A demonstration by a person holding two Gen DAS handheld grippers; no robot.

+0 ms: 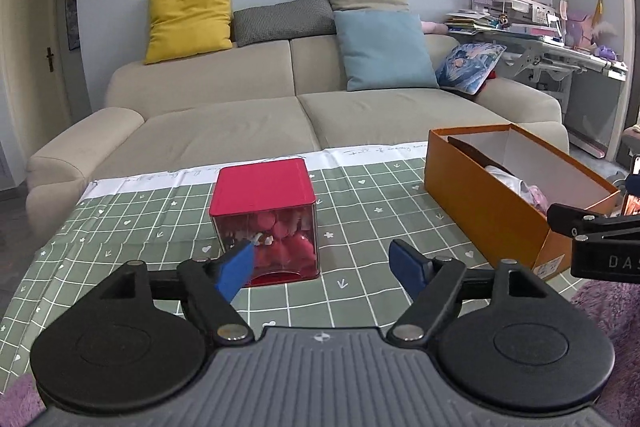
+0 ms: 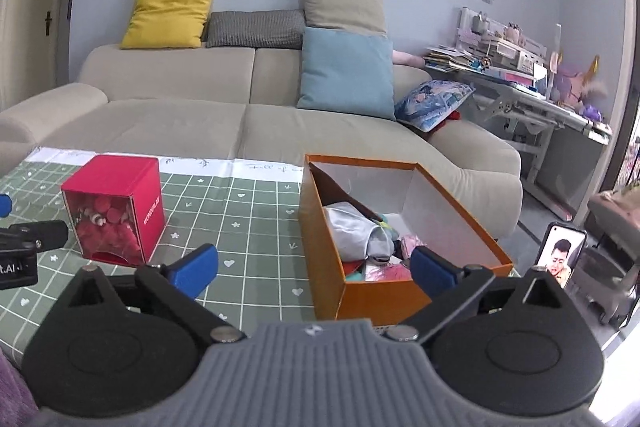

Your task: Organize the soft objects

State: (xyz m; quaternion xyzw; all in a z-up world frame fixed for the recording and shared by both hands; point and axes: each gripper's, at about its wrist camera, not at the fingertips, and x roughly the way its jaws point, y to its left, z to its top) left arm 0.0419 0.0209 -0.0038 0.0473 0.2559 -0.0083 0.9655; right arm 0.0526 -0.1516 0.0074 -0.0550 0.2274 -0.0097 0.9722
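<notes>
On the counter [image 1: 120, 219], left wrist view: green grid cloth with white hearts and flowers, and a white border strip bearing a line of script too small to read.
- Red cube box [image 1: 265, 219], red lid, clear front showing red soft pieces inside; it stands upright ahead of the left gripper [image 1: 324, 263], its lower left corner just behind the left blue pad, apart from both pads.
- Left gripper fingers [image 1: 236, 269]: spread wide, nothing between them but bare cloth.
- Orange shoebox [image 1: 492, 211], lid off, to the right of the cube, well apart from it; pale and pink fabric shows inside.
- Right gripper, partly seen at the right edge, in front of the shoebox's near corner; letters "DAS" on its body, the rest cut off.
- Behind: beige sofa [image 1: 224, 123] with yellow, grey, tan, blue and printed cushions; cluttered desk [image 1: 560, 43] to the right.

Right wrist view:
- Orange shoebox [image 2: 324, 239] straight ahead of the right gripper [image 2: 314, 273], holding a heap of soft objects [image 2: 356, 231]: grey-white cloth, pink and teal pieces.
- Right gripper fingers [image 2: 434, 267]: fully spread, holding nothing; the right pad overlaps the box's near end in the picture, the left pad lies over the cloth beside it. Contact cannot be told.
- Red cube box [image 2: 116, 207] to the left; white lettering on its side, seemingly "WONDERLAB", not sharp.
- Left gripper at the left edge, in front of the cube; letters "t.AI" on it.
- Phone [image 2: 562, 255] upright at right, screen lit.
</notes>
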